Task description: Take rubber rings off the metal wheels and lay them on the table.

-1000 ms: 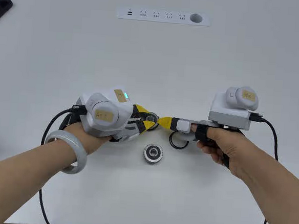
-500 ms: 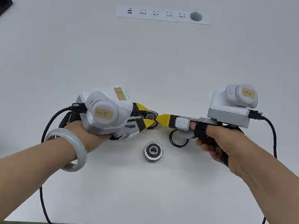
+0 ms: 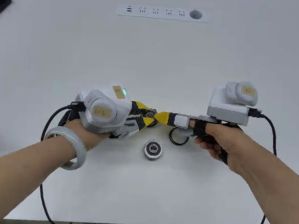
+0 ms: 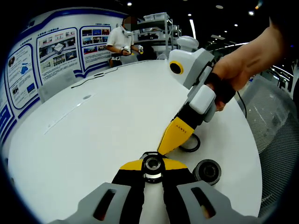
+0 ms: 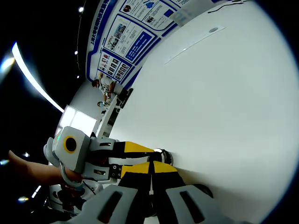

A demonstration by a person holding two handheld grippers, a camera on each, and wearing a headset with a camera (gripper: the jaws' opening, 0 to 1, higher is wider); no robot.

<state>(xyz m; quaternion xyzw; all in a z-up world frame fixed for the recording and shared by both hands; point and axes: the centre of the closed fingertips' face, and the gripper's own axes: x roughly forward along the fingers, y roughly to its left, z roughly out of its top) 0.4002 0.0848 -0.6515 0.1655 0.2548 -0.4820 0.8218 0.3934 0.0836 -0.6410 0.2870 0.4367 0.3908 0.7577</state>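
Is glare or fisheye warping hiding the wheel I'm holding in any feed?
Head view: even light, soft shadows, no glare. Left gripper view: table edge bows, but the held wheel is sharp. Right gripper view: rolled, dark surround, ceiling-light streak at left; wheel small, legible.

"What are the rigs like?"
"White-grey housings and black jaws tipped yellow on the left gripper (image 3: pixel 150 118) and the right gripper (image 3: pixel 162 117). Black cables (image 3: pixel 50 125) trail off."
"Anything worn?"
"A pale bangle (image 3: pixel 64 149) and a black hand strap (image 3: pixel 202 131)."
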